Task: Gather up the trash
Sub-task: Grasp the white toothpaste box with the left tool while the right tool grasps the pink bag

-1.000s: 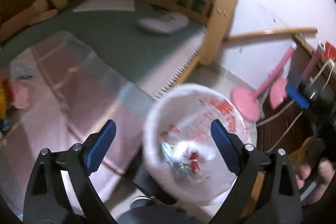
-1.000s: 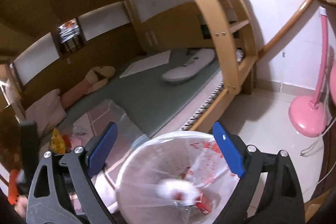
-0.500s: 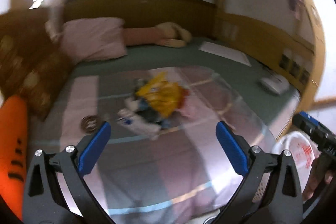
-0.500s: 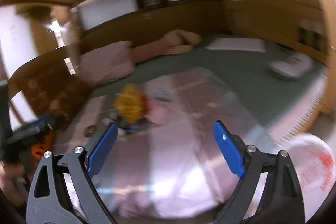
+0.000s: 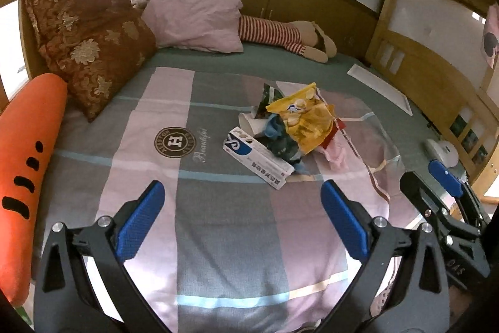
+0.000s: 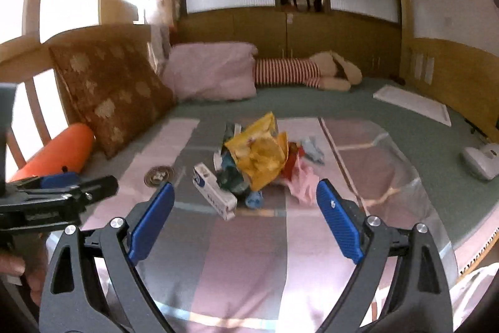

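A pile of trash lies in the middle of the bed: a yellow snack bag, a white and blue box, a white cup, and pink and blue wrappers. My left gripper is open and empty, over the blanket short of the pile. My right gripper is open and empty, also short of the pile. The right gripper shows at the right edge of the left wrist view; the left shows at the left of the right wrist view.
The bed has a pink and grey checked blanket. An orange carrot cushion, a brown patterned pillow, a pink pillow and a striped plush lie around it. A white device lies at the right. Wooden panels surround the bed.
Both grippers have swung from the white bin bag by the floor to face the bed. The trash pile has come into the centre of both views.
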### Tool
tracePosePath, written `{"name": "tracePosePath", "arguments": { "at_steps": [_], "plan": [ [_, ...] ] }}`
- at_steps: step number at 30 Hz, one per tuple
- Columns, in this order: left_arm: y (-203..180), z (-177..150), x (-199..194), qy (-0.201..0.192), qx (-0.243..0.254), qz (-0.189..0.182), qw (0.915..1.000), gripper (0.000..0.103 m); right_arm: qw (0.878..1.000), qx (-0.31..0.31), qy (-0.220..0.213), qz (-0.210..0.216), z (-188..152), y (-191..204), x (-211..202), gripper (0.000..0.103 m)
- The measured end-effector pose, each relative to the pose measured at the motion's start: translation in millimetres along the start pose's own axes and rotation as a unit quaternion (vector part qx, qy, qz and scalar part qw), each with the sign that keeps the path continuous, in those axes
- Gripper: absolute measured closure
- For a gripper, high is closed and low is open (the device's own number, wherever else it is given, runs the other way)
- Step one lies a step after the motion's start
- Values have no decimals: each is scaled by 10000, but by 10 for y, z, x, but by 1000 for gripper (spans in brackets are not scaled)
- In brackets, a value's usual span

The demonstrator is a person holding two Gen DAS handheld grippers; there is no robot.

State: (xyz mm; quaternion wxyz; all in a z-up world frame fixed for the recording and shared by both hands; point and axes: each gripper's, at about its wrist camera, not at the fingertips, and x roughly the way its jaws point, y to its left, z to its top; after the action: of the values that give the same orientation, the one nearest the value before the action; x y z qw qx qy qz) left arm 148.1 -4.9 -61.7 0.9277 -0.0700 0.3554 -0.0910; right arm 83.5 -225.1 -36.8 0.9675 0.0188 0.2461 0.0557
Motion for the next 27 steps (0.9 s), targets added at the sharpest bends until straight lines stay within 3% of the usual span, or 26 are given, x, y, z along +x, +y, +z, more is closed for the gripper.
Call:
{"name": "tracePosePath", "arguments": {
  "at_steps": [13, 27],
  "plan": [
    [-75, -75, 15, 61, 64, 1, 10000, 3, 9997, 122, 161, 152, -7, -13, 93, 13],
    [-142, -140, 83, 159, 160, 4, 9997, 3, 9996, 195, 183, -36, 26, -54, 112, 13]
  ]
}}
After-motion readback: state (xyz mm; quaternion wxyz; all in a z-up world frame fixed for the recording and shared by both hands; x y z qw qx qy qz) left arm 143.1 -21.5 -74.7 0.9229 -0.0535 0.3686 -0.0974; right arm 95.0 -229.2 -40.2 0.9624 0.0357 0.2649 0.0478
